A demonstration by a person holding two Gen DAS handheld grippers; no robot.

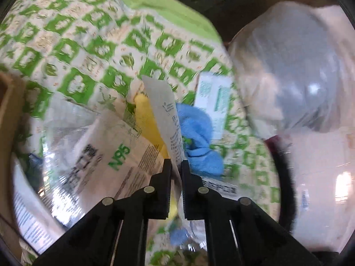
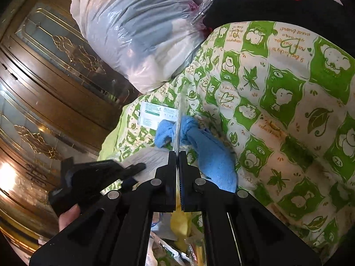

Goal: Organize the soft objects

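Both the left gripper (image 1: 176,166) and right gripper (image 2: 178,155) look clamped on 1 thin, limp packet (image 1: 165,119) held above the green quilt (image 2: 277,102), which probably slips unless pinched at its edge.

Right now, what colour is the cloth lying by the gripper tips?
Light blue cloth, lying on the green-and-cream patterned quilt; clearest in the right wrist view.

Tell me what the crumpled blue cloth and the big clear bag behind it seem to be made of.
Crumpled blue cloth: looks like terry or microfibre, with a matte, fuzzy nap and soft folds. Big clear bag: thin plastic film, probably polythene, glossy, wrinkled and see-through.
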